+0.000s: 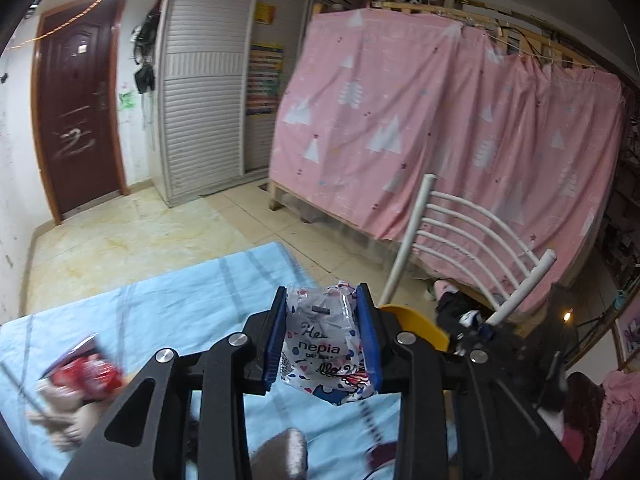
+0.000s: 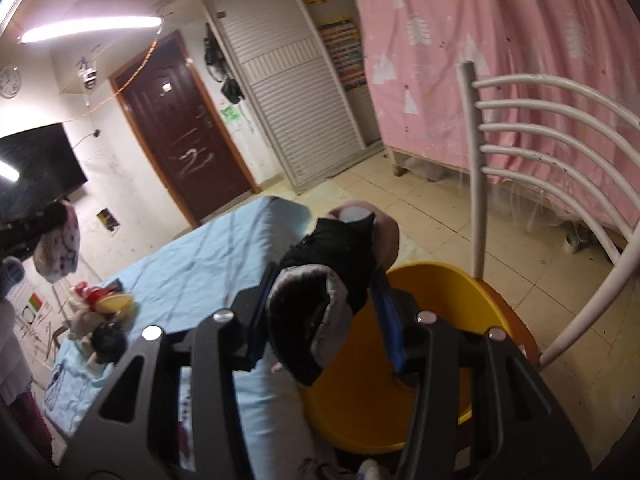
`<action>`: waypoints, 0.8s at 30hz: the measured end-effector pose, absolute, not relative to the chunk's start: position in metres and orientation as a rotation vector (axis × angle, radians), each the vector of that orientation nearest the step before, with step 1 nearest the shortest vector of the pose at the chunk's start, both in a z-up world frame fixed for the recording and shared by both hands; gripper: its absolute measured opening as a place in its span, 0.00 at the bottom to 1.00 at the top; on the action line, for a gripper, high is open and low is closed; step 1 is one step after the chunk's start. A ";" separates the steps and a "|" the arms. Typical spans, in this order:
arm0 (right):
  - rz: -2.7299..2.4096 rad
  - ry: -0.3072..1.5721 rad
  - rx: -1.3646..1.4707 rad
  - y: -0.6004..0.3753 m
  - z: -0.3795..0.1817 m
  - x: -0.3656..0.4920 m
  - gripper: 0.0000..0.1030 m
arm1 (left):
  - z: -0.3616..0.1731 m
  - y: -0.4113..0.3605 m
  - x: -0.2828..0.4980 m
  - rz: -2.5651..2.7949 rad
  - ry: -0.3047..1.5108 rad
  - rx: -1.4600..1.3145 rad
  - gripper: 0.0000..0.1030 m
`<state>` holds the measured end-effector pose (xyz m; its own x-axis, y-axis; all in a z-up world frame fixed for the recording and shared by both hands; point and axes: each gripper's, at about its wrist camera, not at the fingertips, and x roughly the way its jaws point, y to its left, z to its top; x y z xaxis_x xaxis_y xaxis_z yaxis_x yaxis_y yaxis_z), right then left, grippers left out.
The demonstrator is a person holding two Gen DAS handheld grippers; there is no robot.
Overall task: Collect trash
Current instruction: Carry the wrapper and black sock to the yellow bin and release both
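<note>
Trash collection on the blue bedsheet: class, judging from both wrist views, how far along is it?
Done: nothing shows in the visible part of the yellow bin. In hand: the left gripper clamps a nepia tissue packet; the right gripper grips a black and grey cloth item over the bin. Left: a red wrapper and other clutter on the sheet.

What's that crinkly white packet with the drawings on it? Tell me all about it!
The packet is a thin, shiny plastic wrapper, white with coloured dots, hearts and cartoon drawings, and the word "nepia" printed on it. It looks like a soft tissue pack, crumpled and squashed in at the sides. The left gripper holds it up above the blue sheet, with the blue fingers pressing on both sides. Its top and bottom stick out past the fingers. Nothing else touches it.
</note>
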<state>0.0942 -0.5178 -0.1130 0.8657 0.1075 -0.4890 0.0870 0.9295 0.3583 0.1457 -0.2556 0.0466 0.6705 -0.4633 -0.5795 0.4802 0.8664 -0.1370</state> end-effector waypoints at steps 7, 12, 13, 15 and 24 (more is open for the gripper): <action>-0.026 0.543 0.397 -0.528 -0.130 0.104 0.55 | 0.029 -0.318 0.170 -0.579 0.720 0.031 0.24; -0.060 0.516 0.425 -0.539 -0.133 0.102 0.83 | 0.017 -0.356 0.185 -0.608 0.775 0.058 0.24; -0.070 0.513 0.432 -0.541 -0.134 0.101 0.83 | 0.015 -0.362 0.187 -0.613 0.782 0.059 0.24; -0.086 0.508 0.446 -0.546 -0.135 0.100 0.83 | 0.012 -0.372 0.191 -0.628 0.795 0.060 0.24; -0.133 0.495 0.503 -0.566 -0.134 0.090 0.84 | 0.004 -0.386 0.197 -0.650 0.813 -0.037 0.57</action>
